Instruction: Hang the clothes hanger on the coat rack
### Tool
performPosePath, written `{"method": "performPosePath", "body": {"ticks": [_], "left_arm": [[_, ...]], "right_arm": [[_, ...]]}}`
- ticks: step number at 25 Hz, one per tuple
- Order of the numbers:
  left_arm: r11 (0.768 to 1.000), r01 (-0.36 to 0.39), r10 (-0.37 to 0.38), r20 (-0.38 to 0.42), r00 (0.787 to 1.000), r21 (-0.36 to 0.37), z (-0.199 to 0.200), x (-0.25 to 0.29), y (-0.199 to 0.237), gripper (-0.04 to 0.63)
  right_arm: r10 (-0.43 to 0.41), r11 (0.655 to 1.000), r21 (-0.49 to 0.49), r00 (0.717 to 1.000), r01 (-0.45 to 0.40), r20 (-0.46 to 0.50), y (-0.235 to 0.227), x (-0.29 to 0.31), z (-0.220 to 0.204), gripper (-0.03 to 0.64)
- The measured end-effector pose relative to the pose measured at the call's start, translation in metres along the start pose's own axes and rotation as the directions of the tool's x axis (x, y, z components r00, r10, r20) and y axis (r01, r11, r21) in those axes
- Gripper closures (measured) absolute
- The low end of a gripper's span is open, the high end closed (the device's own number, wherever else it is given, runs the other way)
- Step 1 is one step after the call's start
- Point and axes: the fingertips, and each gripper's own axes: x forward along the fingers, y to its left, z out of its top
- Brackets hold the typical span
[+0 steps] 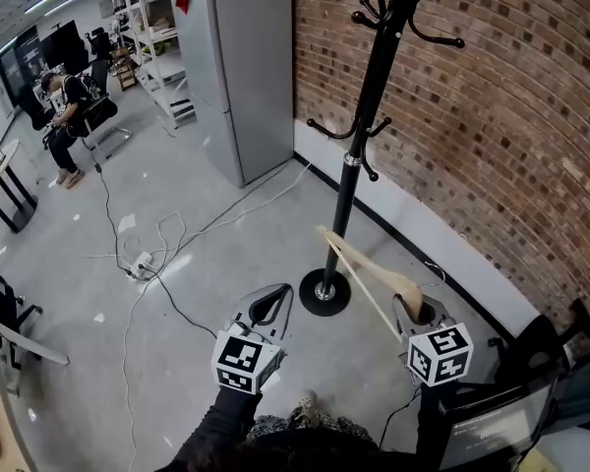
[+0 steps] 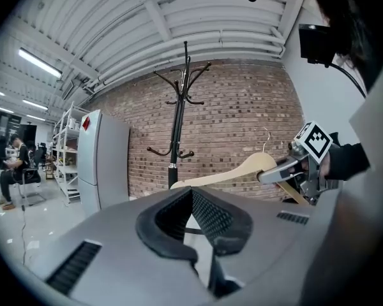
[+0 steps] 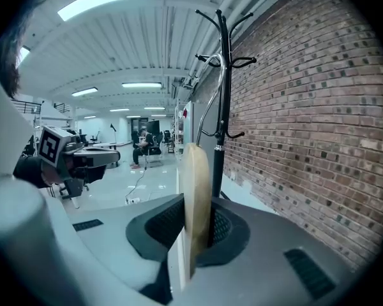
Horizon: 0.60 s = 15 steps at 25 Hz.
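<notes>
A black coat rack (image 1: 360, 146) stands by the brick wall on a round base (image 1: 324, 294), with hooks at mid height and at the top. My right gripper (image 1: 414, 311) is shut on a pale wooden hanger (image 1: 366, 269), which juts up and left toward the pole, below the lower hooks. In the right gripper view the hanger (image 3: 195, 190) stands edge-on between the pads, its metal hook (image 3: 210, 97) curving up beside the rack (image 3: 223, 107). My left gripper (image 1: 271, 306) hangs left of the base, shut and empty. The left gripper view shows the rack (image 2: 177, 126) and hanger (image 2: 242, 169) ahead.
A tall grey cabinet (image 1: 241, 67) stands left of the rack. Cables and a power strip (image 1: 143, 261) lie on the grey floor. A seated person (image 1: 64, 116) and shelves (image 1: 157, 28) are far back left. Dark equipment (image 1: 531, 372) sits at the lower right by the brick wall (image 1: 492, 116).
</notes>
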Motion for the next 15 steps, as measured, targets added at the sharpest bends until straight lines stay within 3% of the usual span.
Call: {"method": "performPosePath", "body": {"ticks": [15], "left_arm": [[0.997, -0.083, 0.083, 0.008, 0.996, -0.005, 0.012, 0.048, 0.059, 0.589]], "right_arm": [[0.059, 0.998, -0.034, 0.998, -0.059, -0.002, -0.036, 0.068, 0.029, 0.574]]}}
